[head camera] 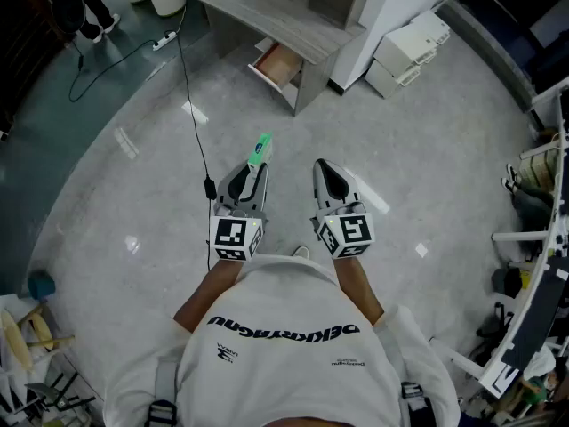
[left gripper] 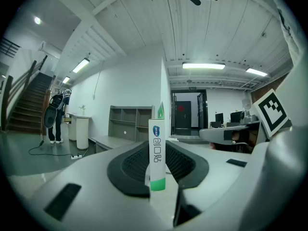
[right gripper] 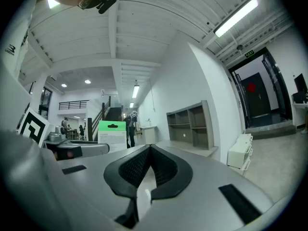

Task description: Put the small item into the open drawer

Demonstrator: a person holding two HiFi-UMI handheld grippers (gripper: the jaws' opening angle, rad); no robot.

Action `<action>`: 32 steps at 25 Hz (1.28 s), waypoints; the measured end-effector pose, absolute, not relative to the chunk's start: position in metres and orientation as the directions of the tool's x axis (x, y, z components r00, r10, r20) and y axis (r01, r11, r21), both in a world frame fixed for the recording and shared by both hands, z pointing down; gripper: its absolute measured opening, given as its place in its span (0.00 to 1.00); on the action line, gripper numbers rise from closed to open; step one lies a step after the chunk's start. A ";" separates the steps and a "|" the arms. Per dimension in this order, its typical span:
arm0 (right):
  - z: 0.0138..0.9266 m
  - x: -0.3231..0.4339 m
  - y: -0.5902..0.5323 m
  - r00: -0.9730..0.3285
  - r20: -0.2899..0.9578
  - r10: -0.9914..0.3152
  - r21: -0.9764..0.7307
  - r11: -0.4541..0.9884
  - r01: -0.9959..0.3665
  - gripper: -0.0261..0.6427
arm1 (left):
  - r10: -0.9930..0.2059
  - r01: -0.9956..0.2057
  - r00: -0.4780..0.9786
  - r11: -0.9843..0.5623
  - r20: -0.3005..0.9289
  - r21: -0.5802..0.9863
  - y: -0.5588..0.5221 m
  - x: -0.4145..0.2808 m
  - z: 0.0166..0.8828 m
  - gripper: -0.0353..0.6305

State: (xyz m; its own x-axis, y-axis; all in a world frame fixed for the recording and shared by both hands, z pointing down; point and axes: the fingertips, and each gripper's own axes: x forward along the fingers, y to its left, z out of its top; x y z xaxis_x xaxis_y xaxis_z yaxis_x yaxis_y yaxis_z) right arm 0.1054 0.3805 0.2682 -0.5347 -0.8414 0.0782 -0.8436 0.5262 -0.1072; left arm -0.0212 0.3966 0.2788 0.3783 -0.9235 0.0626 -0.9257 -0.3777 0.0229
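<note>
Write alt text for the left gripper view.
The left claw grips a slim white-and-green box upright between its pads. Beyond it, a grey shelf stands against a white wall, with a person by stairs at far left.

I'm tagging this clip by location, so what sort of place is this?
Probably an indoor open-plan office or workshop hall. It has a wide speckled hard floor, a grey desk with an open drawer, a staircase, and strip lights on a panelled ceiling.
</note>
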 end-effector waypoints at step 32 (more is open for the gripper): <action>0.299 0.151 0.337 -0.601 0.123 -0.790 -0.127 0.588 -0.799 0.08 | -0.958 -0.961 0.274 -0.268 0.090 0.066 0.366 0.038 0.311 0.20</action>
